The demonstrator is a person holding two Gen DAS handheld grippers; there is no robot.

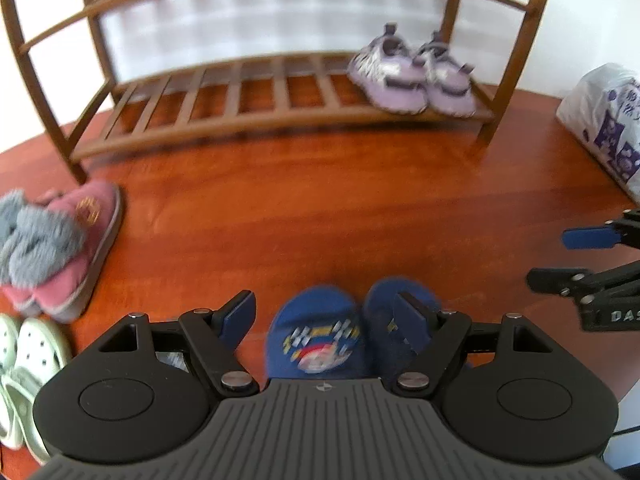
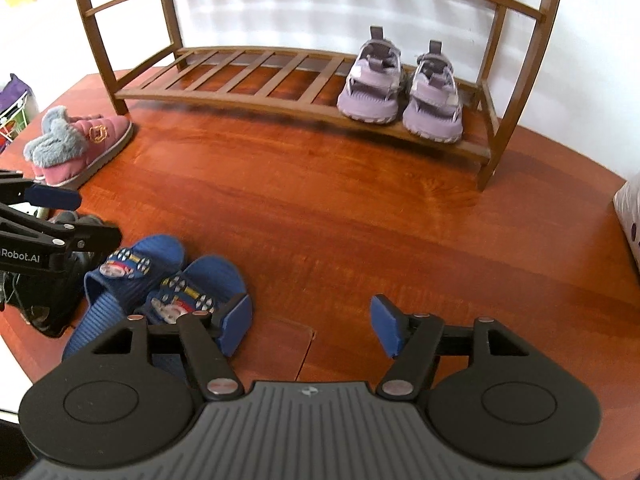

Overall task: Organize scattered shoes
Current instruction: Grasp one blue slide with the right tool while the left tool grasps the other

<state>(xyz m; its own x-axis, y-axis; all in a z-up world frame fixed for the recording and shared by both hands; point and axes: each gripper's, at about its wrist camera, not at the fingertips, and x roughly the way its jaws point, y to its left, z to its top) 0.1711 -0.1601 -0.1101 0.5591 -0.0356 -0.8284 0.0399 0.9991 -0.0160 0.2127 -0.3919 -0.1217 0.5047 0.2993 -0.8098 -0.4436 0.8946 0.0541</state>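
A pair of blue slippers [image 1: 316, 332] with cartoon prints lies on the red-brown wooden floor, between and just below the fingers of my open left gripper [image 1: 326, 312]. The right finger covers part of one slipper. In the right wrist view the same slippers [image 2: 160, 276] lie at the lower left, beside the left finger of my open, empty right gripper [image 2: 312, 322], with the left gripper [image 2: 80, 216] hovering over their left side. A pair of lilac sandals [image 2: 400, 88] stands on the right end of the wooden shoe rack's bottom shelf [image 2: 240, 76].
Pink slippers with grey fur [image 1: 60, 240] lie by the rack's left leg, and pale green clogs [image 1: 24, 360] lie nearer at the left edge. A white bag with purple print [image 1: 604, 120] sits at the right. My right gripper [image 1: 560, 258] shows at the right edge.
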